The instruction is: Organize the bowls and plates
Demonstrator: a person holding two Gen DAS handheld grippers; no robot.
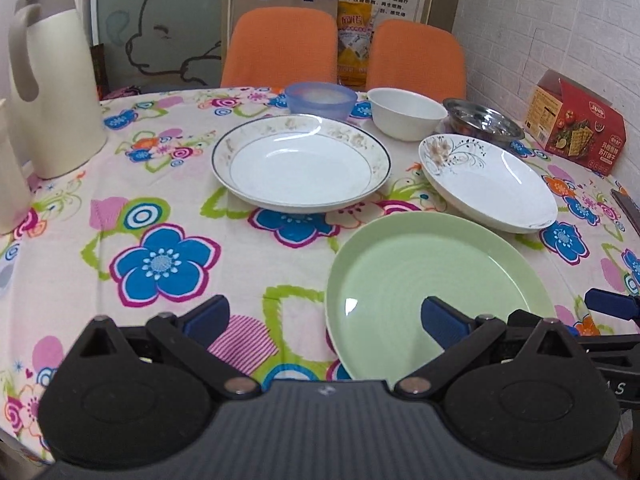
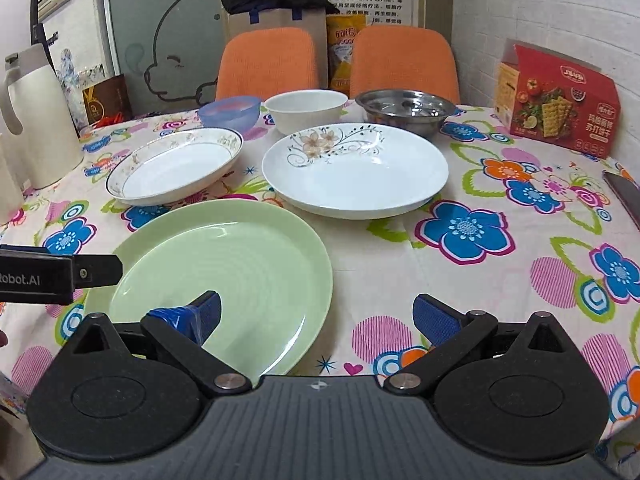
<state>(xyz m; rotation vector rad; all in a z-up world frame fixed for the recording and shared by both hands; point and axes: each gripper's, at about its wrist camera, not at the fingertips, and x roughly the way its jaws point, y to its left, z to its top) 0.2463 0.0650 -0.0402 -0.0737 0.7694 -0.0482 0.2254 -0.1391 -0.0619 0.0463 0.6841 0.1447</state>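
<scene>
A pale green plate lies nearest on the flowered tablecloth. Behind it sit a gold-rimmed white plate and a flower-painted white plate. In the back row stand a blue plastic bowl, a white bowl and a steel bowl. My left gripper is open, its right finger over the green plate's rim. My right gripper is open too, its left finger over that plate.
A cream thermos jug stands at the left. A red cracker box sits at the right by the wall. Two orange chairs stand behind the table. A dark flat object lies at the right edge.
</scene>
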